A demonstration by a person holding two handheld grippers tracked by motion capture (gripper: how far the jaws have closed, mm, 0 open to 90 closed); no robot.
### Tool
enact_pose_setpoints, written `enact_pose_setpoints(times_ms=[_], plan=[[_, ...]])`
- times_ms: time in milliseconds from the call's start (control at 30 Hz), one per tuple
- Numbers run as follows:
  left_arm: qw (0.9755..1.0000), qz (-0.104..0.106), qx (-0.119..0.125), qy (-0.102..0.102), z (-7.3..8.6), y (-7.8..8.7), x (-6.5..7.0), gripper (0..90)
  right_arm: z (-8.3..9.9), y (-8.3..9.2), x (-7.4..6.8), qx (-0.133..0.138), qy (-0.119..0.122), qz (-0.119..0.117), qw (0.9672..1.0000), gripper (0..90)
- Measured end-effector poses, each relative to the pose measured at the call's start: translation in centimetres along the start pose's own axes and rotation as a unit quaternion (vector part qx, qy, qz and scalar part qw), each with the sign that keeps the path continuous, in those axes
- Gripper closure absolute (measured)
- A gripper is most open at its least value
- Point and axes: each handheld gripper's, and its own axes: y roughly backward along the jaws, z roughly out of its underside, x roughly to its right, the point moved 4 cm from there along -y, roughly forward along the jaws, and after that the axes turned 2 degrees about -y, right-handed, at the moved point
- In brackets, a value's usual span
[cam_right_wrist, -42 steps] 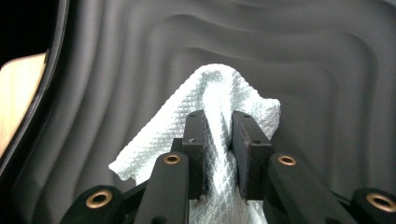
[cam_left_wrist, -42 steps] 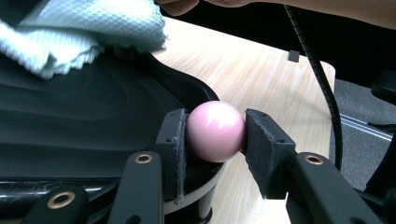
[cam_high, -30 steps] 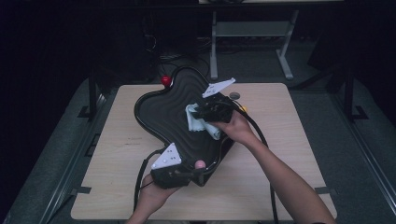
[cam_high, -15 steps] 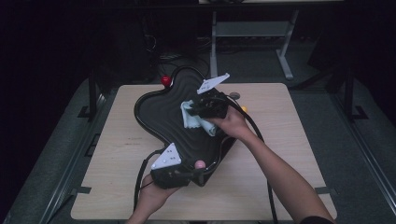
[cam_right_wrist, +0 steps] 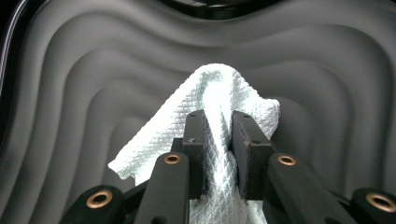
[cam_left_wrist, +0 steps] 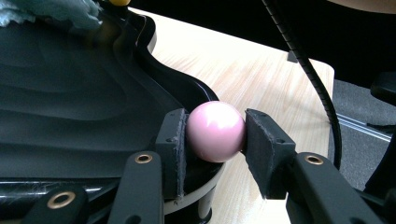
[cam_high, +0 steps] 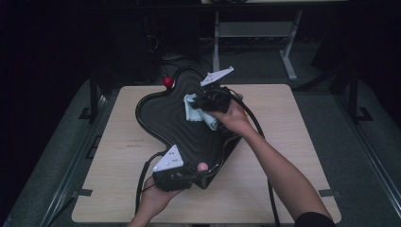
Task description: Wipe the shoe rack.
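Observation:
A black wavy-rimmed tray [cam_high: 179, 123] with rippled inner ridges lies slantwise on the wooden table [cam_high: 293, 118]. At its near corner my left gripper [cam_high: 201, 171] is shut on a pink ball [cam_left_wrist: 215, 131] [cam_high: 202, 166] fixed to the rim, one pad on each side of it. My right gripper [cam_right_wrist: 218, 140] [cam_high: 201, 108] is over the far part of the tray, shut on a pale waffle-weave cloth [cam_right_wrist: 205, 102] [cam_high: 193, 108] that drapes onto the ridged surface [cam_right_wrist: 93, 84]. A red ball [cam_high: 167, 82] sits on the tray's far rim.
A yellow knob [cam_left_wrist: 119, 2] shows at the tray's edge in the left gripper view. Cables [cam_high: 257, 127] trail from both grippers across the table. A metal frame [cam_high: 255, 28] stands on the dark floor behind. Bare wood lies left and right of the tray.
My right gripper has carried the cloth a little farther up the tray toward its far end. The left gripper and pink ball have stayed in place.

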Motion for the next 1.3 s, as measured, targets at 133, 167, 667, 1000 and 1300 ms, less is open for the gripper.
enact_pose_setpoints(times_ms=[133, 167, 667, 1000, 1300], plan=[[1.0, 0.001, 0.001, 0.0, 0.0, 0.0, 0.0, 60.1, -0.2, -0.4, -1.9, -0.002, 0.029, -0.013, 0.9995, 76.0], [1.0, 0.001, 0.0, 0.0, 0.0, 0.0, 0.0, 60.0, -0.3, -0.5, -2.3, -0.005, 0.041, -0.013, 0.9991, 76.0], [1.0, 0.002, 0.0, 0.0, 0.0, 0.0, 0.0, 60.0, -1.8, -1.3, -2.2, -0.007, 0.047, -0.019, 0.9987, 76.2], [1.0, 0.003, 0.001, -0.001, 0.0, 0.0, 0.0, 60.0, -2.7, -1.8, -2.8, -0.01, 0.065, -0.014, 0.9977, 76.0], [1.0, 0.005, -0.001, 0.0, 0.0, 0.0, 0.0, 60.1, -3.2, -1.7, -1.1, -0.009, 0.038, -0.005, 0.9992, 76.0]])
